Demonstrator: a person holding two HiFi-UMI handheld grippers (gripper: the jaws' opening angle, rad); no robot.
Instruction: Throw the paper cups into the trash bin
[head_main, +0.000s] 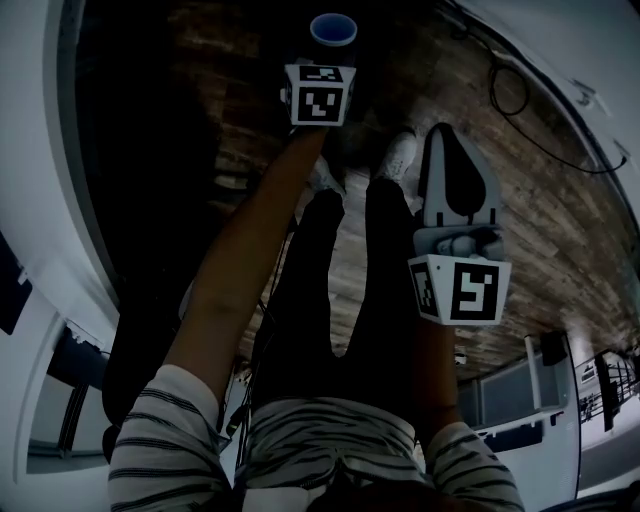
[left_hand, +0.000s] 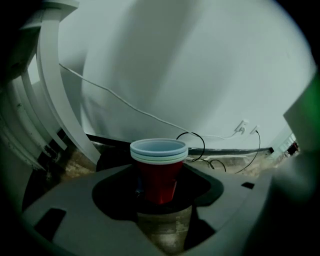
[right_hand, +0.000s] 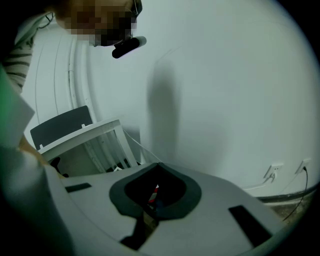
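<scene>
So my left gripper (left_hand: 159, 194) is clamped on the stack of paper cups (left_hand: 159, 162) down near the base. They're held upright out in front of me, over the floor (head_main: 520, 215), with nothing under them to catch them. My right gripper (right_hand: 158, 166) has its fingers pressed together with nothing between them.

What worries me:
- The grip only bites the bottom cup. The ones nested inside just sit there, so I reckon any tilt on the way could let them slide out.
- The walls look thin. Squeeze harder and I'd guess the cone buckles and pops free.
- No trash bin shows in any view, so I have to find it while carrying the cups.
- There's a loose cable (head_main: 510, 90) looped on the floor ahead of my feet — easy to snag a shoe on.

Looks-wise, the outer cup is glossy red and tapers toward the bottom. A few pale rolled rims are stacked tight at the top, and the inside of the top one is bluish. The floor is dark, worn wood planks with visible grain, and the wall (left_hand: 190, 65) behind is smooth, plain white.
</scene>
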